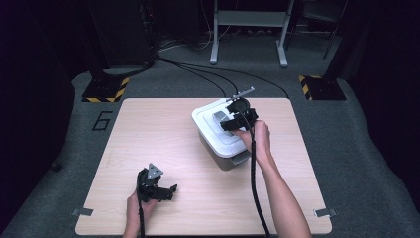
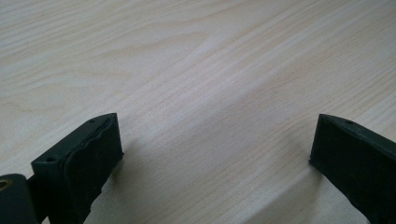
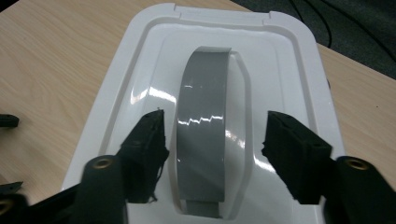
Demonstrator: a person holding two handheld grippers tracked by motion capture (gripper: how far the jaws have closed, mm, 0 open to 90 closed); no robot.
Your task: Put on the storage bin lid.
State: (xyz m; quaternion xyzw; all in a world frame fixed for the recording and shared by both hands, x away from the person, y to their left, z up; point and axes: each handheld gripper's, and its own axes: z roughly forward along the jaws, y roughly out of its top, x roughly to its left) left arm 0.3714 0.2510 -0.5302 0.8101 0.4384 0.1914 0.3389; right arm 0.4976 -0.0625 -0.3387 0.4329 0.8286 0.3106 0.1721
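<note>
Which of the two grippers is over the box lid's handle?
The right gripper: its open jaws straddle the grey handle on the white lid. The left gripper sits open over bare table.

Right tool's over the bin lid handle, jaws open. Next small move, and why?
Probably close the right tool on the grey handle. Its jaws stand open on either side of the handle on the white lid, so a squeeze should grip it for lifting. The left tool rests open over the bare table, uninvolved.
</note>
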